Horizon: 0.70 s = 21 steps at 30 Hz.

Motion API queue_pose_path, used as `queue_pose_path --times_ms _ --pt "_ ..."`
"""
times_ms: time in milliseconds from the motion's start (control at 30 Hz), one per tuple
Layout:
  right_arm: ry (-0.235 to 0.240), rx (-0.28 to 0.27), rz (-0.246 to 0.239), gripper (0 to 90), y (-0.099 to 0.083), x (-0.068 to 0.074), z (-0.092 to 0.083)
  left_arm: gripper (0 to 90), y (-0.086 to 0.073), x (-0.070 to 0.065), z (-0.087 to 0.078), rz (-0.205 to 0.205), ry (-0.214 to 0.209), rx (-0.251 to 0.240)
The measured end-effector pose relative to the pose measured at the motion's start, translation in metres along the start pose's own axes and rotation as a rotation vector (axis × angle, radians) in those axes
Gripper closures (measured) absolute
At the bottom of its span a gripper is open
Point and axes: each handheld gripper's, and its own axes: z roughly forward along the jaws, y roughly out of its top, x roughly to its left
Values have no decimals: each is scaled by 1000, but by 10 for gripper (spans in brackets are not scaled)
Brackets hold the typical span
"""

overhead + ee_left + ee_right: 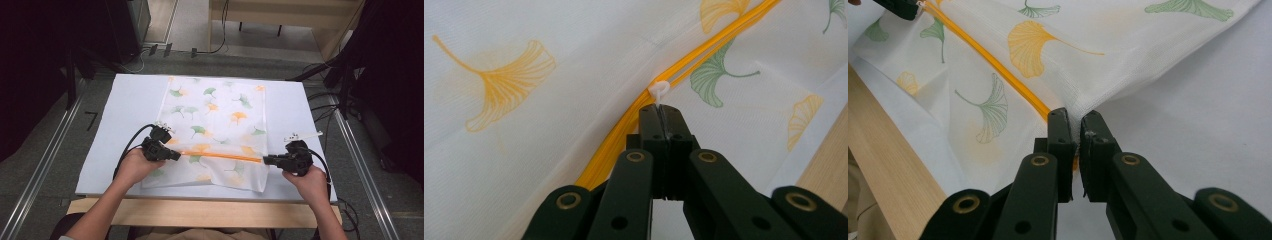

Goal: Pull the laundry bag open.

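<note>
A white mesh bag point(220, 115) printed with green and orange ginkgo leaves lies flat on the white board point(130, 100). An orange zipper point(220, 155) runs across its near part. At the zipper's left end, my left gripper point(177, 156) is shut on the small white zipper pull point(659, 90), which pokes out between its tips point(660, 107). My right gripper point(265, 160) is shut on the bag's edge at the zipper's right end; in the right gripper view the mesh point(1098, 55) is pinched between the jaws point(1074, 117). The bag's near edge is slightly lifted and creased.
The board rests on a wooden table whose front edge point(200, 212) runs under my forearms. Metal rails point(45, 160) flank the table on both sides. Cables and dark equipment point(125, 30) sit on the floor at the back and at the right.
</note>
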Motion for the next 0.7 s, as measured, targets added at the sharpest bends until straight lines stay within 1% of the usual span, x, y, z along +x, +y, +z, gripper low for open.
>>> queue_pose_path --times_ms 33,67,100,133,233,400,500,533,600,633,700 --pt "2 0 -1 862 0 0 0 900 -1 1 -1 -8 3 -4" --pt "2 0 -1 862 0 0 0 900 -2 2 -3 0 17 2" --pt "3 1 -1 863 0 0 0 900 -3 3 -3 -13 13 -4" --pt "3 1 -1 862 0 0 0 900 -4 6 -4 -14 0 -4" --pt "0 6 -5 863 0 0 1 900 -5 5 -4 -9 -4 -2" --pt "1 3 0 862 0 1 0 900 -7 6 -5 -23 -12 -2" --pt "1 2 -2 862 0 0 0 900 -8 7 -6 -19 -5 -1" --pt "0 3 -1 862 0 0 0 900 -9 7 -7 -27 -2 -2" --pt "3 1 -1 862 -1 0 0 900 -10 10 -8 -31 -16 -4" --pt "3 1 0 862 -1 0 0 900 -11 10 -9 -32 -21 -6" --pt "1 3 -2 862 0 0 0 900 -11 10 -10 -22 -16 -7"
